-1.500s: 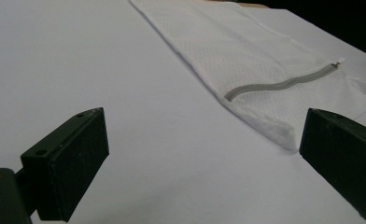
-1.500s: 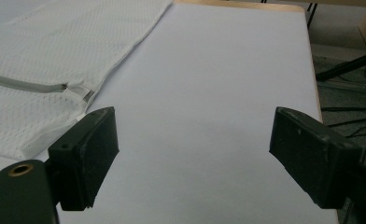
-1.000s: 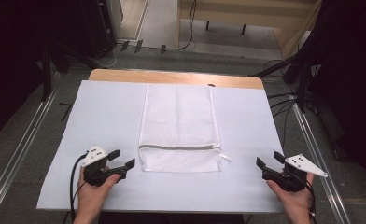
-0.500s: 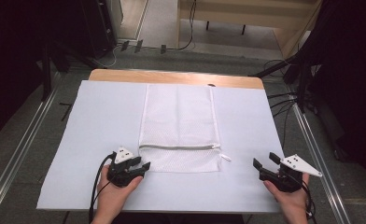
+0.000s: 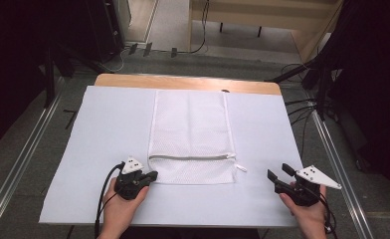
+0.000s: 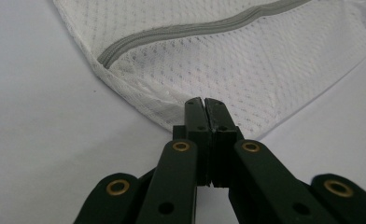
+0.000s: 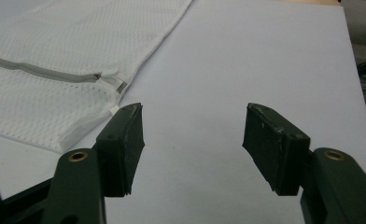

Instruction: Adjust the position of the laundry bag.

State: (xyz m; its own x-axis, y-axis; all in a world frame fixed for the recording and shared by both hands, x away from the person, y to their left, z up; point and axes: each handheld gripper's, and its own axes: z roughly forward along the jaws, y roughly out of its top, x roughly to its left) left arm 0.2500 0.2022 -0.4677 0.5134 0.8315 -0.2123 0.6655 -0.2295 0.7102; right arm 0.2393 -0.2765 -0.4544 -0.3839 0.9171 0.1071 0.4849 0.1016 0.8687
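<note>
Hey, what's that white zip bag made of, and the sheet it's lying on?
The mesh laundry bag looks like soft white synthetic netting: tiny holes show across it, with a grey zipper. The table cover looks like smooth matte white sheet, perhaps paper or plastic; the pictures leave that open.

No readable text, label, brand, number or sign appears on anything here

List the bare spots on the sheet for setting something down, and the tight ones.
Free: the white sheet left of the mesh bag, and right of it, ahead of the right gripper. Tight: the bag's near left corner, where the left gripper sits.
</note>
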